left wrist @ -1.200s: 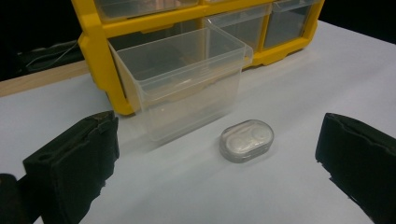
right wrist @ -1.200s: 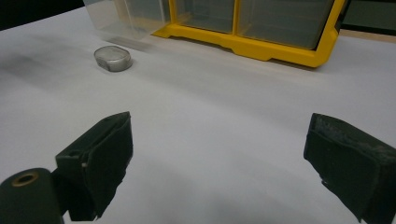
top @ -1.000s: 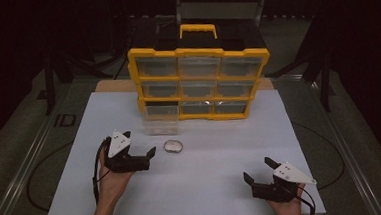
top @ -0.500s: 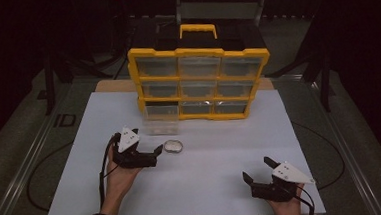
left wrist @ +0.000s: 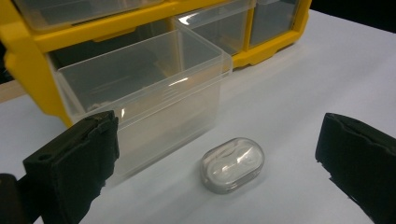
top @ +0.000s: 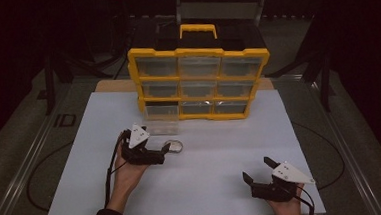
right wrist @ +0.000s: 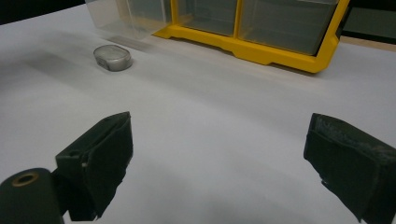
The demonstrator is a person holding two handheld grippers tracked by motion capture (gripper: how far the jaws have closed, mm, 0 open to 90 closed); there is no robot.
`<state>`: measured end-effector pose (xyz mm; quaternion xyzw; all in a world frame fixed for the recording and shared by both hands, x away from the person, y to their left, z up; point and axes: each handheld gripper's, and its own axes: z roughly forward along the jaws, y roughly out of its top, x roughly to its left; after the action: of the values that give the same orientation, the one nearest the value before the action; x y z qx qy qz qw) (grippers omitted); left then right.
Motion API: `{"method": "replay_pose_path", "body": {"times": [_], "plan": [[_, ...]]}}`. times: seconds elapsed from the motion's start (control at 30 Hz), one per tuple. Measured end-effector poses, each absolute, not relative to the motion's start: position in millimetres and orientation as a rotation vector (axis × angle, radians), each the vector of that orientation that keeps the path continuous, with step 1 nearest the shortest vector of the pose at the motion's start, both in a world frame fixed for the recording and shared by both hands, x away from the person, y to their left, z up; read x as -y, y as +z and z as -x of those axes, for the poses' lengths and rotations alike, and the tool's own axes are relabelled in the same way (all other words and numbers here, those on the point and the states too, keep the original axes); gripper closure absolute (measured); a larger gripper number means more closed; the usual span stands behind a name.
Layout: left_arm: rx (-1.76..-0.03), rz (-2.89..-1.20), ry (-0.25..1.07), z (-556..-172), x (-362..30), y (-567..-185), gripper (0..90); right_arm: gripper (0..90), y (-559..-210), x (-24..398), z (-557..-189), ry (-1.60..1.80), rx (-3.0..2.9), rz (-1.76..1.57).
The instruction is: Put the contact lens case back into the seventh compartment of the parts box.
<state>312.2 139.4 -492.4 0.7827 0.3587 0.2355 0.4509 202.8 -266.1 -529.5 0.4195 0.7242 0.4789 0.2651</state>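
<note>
The left gripper (top: 167, 150) is sitting low over the white table (top: 223, 185), and its two black fingers (left wrist: 74, 158) are standing wide apart with nothing in them. A small clear case (left wrist: 232, 164) is lying flat on the table just ahead of those fingers, in the gap between them but not touching either one. Just past the left finger, a clear drawer (left wrist: 144, 88) is sticking out of the yellow box of drawers (top: 200, 82), and it is looking open and empty on top. I think the person is getting ready to pick up the little case, maybe to drop it in that drawer. The next move is calling for the fingers to slide forward around the case and squeeze it gently, because it is smooth and could slip. Over on the right, the right gripper (top: 258, 170) is resting near the table's front edge, its fingers (right wrist: 100, 158) spread wide too, holding nothing, well away from the case.
</note>
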Motion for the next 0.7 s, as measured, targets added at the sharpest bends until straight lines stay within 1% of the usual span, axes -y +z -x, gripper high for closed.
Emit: {"method": "replay_pose_path", "body": {"times": [0.23,0.7], "plan": [[-0.85,-1.964,0.571,-316.5,-131.2,-495.8,0.6,8.2,-529.5,265.9,-202.9,1.295,-1.958,-1.14],[-0.831,-1.989,0.558,-324.3,-120.6,-504.7,0.6,8.2,-529.8,265.6,-203.1,1.296,-1.958,-1.14]]}}
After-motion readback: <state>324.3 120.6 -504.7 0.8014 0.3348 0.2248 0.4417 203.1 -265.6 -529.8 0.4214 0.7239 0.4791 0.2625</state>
